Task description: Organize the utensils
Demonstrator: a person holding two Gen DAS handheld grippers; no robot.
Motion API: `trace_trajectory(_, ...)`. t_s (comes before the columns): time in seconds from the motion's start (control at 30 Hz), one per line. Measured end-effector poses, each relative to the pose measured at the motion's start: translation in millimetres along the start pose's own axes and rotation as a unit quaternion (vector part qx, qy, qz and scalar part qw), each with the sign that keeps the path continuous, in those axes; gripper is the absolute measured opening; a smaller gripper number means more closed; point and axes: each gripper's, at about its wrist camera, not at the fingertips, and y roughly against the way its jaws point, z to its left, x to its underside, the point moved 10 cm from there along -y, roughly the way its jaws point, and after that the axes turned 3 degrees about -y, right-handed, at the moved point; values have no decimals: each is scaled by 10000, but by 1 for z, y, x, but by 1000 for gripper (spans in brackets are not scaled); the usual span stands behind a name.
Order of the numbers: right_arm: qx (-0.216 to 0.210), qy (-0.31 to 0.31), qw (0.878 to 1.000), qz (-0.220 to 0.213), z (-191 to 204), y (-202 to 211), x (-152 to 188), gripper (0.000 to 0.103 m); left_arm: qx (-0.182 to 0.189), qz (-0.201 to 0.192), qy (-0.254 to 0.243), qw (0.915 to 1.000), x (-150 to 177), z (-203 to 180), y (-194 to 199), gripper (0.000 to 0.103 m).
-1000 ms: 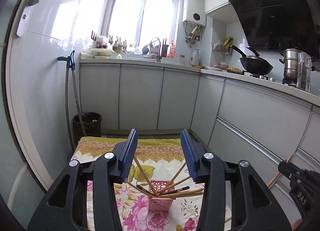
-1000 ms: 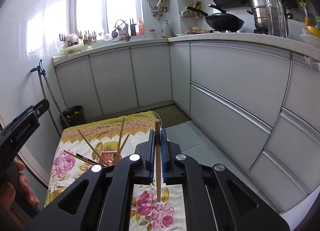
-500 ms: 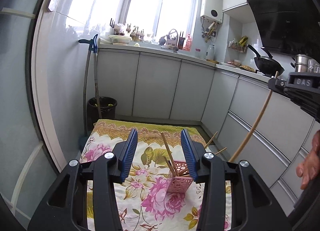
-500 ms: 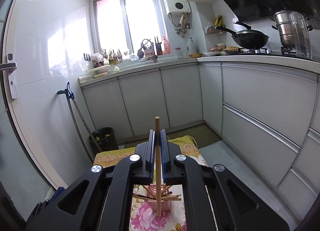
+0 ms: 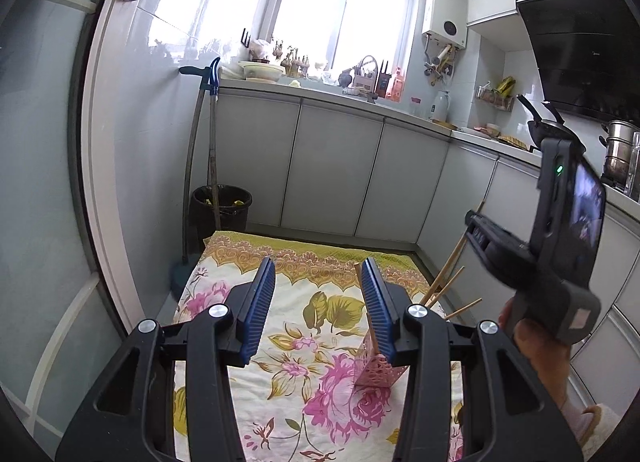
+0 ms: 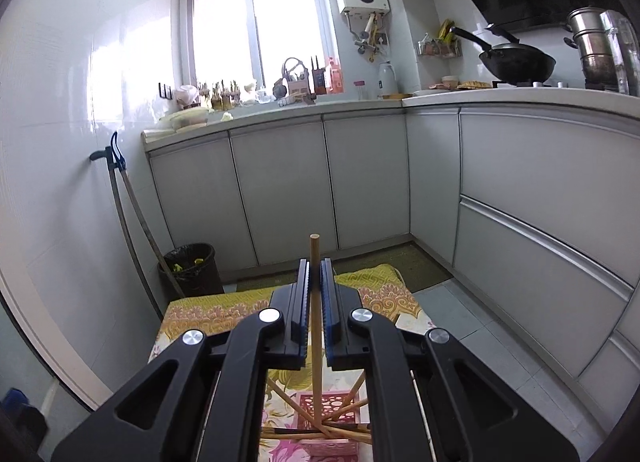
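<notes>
Right wrist view: the right hand-held gripper (image 6: pixel 316 302) clamps a single wooden chopstick (image 6: pixel 315 262) upright between its blue pads, jaws closed tight on the shaft, its lower end reaching down to the pink perforated utensil holder (image 6: pixel 330 414) directly below. Several more chopsticks (image 6: pixel 344 428) lie splayed and leaning in that holder, which stands on a desk covered by a floral cloth (image 6: pixel 200 310) with a yellow border. In the left wrist view, the left hand-held gripper (image 5: pixel 318 302) hovers over the same cloth with its jaws part open and nothing between them; the pink holder (image 5: pixel 374 372) sits just behind its right finger, chopsticks (image 5: pixel 448 282) fanning out to the right. A person's hand (image 5: pixel 536 346) grips the handle of the right hand-held gripper (image 5: pixel 532 254) at the frame's right side. Grey kitchen cabinets (image 6: pixel 280 190), a black bin (image 6: pixel 192 266) and a wok (image 6: pixel 516 60) on the stove fill the background.
</notes>
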Motion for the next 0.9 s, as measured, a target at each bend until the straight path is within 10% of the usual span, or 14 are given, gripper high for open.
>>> trace_trajectory(0.17,88,7,9998,154,-7,6,9,7,34,-76,1,10000,-4,-6,9,48)
trace_trajectory(0.27,114,32,9999,42,-8,32,-2,60,48,-229,33,9997,-10,-14,22,61)
trace_trajectory(0.57,743,-429,9956,-365,-57,148,-24,94,-157,-488,312,9982,-18,-20,72,96)
trace_trajectory(0.9,1040,-862,9907,-171,-108,253,9,96,-375,-438,-8,9983,-17,-41,127,96)
